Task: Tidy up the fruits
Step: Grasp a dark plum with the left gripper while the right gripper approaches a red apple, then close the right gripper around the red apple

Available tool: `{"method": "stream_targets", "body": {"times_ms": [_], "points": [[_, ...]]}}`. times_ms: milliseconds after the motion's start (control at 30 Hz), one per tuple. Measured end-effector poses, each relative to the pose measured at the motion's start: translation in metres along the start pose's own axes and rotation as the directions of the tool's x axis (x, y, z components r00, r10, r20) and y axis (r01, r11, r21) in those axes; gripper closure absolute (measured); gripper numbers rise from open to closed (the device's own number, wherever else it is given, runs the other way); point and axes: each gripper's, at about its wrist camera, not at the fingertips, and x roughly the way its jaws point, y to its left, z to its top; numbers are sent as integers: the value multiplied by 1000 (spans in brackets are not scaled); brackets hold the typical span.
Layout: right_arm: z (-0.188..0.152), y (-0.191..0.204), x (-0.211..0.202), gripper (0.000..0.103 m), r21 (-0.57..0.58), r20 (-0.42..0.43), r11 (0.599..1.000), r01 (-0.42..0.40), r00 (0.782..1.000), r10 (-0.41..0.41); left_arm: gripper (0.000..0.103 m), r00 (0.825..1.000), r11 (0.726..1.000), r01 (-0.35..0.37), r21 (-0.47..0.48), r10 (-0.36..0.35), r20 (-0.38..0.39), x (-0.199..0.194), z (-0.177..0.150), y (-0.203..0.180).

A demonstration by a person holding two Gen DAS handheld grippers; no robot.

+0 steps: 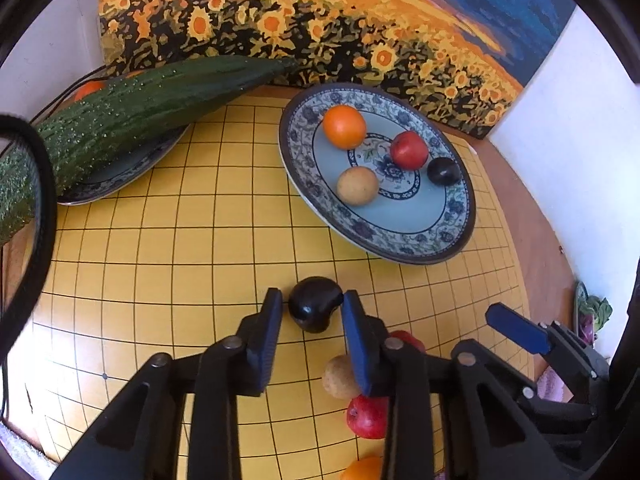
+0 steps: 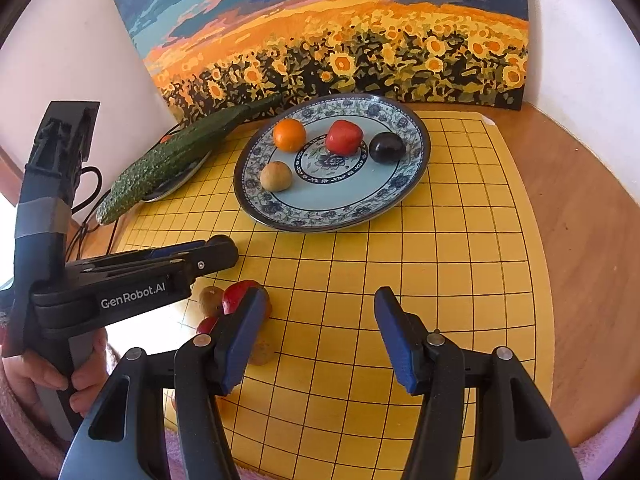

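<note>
I am viewing a yellow gridded board [image 2: 440, 240] lying on a wooden table [image 2: 580, 220], with a sunflower painting [image 2: 340, 40] standing at 12 o'clock against the wall. A long cucumber [image 1: 132, 108] is resting across a dark-rimmed plate [image 1: 120, 176] at 10 o'clock in the left wrist view. A blue-patterned plate [image 1: 452, 216] is sitting at 1 o'clock on the board, carrying an orange [image 1: 344, 126], a red fruit [image 1: 409, 150], a tan fruit [image 1: 357, 185] and a dark plum [image 1: 443, 171].

I am seeing the left gripper [image 1: 312, 312] clamping a second dark plum [image 1: 314, 309] on the board at 6 o'clock, both pads pressing its sides. The right gripper [image 2: 320, 336] is hovering over bare grid, its jaws standing apart with nothing between them. Loose fruits are lying just beside the left gripper: a tan one [image 1: 338, 378], a red one [image 1: 366, 418] and an orange one [image 1: 362, 469] at the lower edge. A hand [image 2: 52, 376] is gripping the left handle.
</note>
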Motion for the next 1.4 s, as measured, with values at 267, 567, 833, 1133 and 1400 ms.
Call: {"method": "stream_targets", "body": {"times_ms": [267, 567, 833, 1133, 1400], "points": [[1, 2, -1, 44, -1, 4, 1000, -10, 1000, 10, 75, 1000, 1000, 11, -13, -11, 20, -12, -3, 4], [-2, 16, 7, 44, -31, -13, 998, -51, 999, 50, 75, 999, 998, -2, -60, 5, 49, -35, -15, 24], [-5, 30, 18, 45, -97, -48, 993, -68, 997, 64, 75, 998, 997, 3, -78, 1, 55, -37, -20, 27], [1, 30, 33, 58, -70, -79, 989, -131, 989, 126, 75, 998, 997, 1, -77, 3, 60, -40, -18, 27], [0, 34, 33, 69, -74, -80, 986, -147, 987, 141, 75, 998, 997, 0, -78, 5, 59, -40, -18, 27]]}}
